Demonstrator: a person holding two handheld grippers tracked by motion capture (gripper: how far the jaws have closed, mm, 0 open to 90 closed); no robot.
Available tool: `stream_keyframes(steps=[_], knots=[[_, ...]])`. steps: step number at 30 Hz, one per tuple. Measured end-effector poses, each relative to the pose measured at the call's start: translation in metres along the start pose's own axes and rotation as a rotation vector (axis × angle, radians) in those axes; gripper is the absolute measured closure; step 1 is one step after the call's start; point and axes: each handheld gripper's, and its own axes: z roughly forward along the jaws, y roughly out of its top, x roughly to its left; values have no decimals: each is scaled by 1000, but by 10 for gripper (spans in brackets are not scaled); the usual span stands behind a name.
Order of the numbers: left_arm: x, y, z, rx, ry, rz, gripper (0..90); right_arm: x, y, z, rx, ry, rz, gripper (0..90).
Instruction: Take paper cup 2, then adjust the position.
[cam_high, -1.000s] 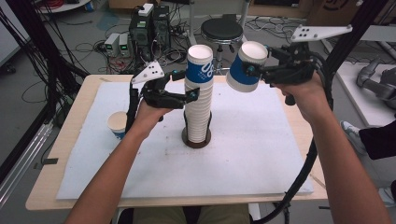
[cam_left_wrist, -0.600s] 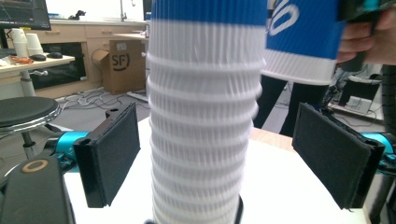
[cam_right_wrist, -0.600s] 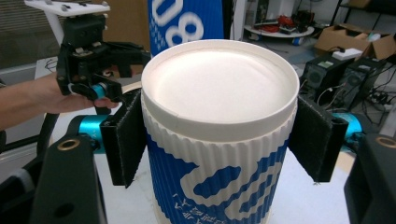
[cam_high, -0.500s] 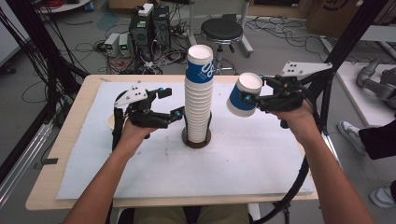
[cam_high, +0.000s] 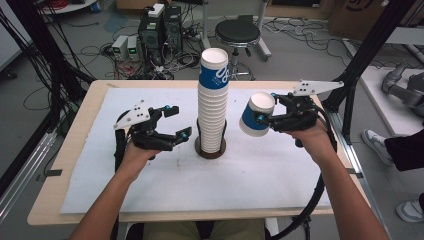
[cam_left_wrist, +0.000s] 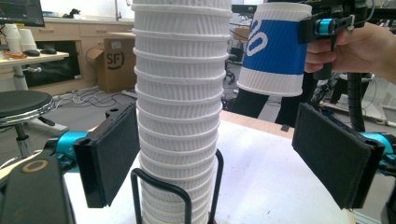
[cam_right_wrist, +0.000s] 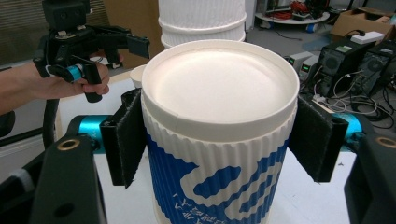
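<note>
A tall stack of white ribbed paper cups (cam_high: 212, 107), topped by a blue-and-white one, stands in a black wire holder (cam_high: 210, 149) at the table's middle. My right gripper (cam_high: 266, 107) is shut on a separate blue-and-white cup (cam_high: 256, 115), tilted in the air just right of the stack. In the right gripper view both pads (cam_right_wrist: 126, 140) press that cup (cam_right_wrist: 219, 154). My left gripper (cam_high: 180, 121) is open, low and just left of the stack. In the left gripper view the stack (cam_left_wrist: 180, 116) rises close beside the left pad (cam_left_wrist: 112, 154).
A white mat (cam_high: 280, 175) covers the wooden table (cam_high: 60, 165). The rim of another cup (cam_right_wrist: 137, 74) peeks out by the stack in the right gripper view. Beyond the far edge are a stool (cam_high: 237, 32), computers (cam_high: 160, 25) and cables. A black frame post (cam_high: 362, 55) rises at right.
My right gripper has come down with the cup from level with the stack's top to about mid-height. My left gripper has sunk lower beside the stack, still open.
</note>
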Motion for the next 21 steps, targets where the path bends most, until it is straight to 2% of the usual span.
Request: stream_keyframes(steps=[8, 10, 17, 18, 20, 21], knots=[[-8, -1, 3, -2, -37, 3, 149, 9, -3, 0, 4, 9, -26, 278], [-12, -2, 5, 6, -64, 5, 149, 11, -4, 1, 6, 13, -23, 278], [-17, -3, 9, 6, -100, 6, 149, 14, -11, 8, 5, 31, -23, 278], [-19, -5, 11, 17, -121, 7, 149, 15, -12, 9, 7, 36, -18, 278], [-21, -6, 12, 20, -128, 8, 149, 17, -16, 11, -1, 44, -23, 278], [-25, -9, 15, 22, -146, 8, 149, 18, -17, 11, -6, 45, -21, 278]])
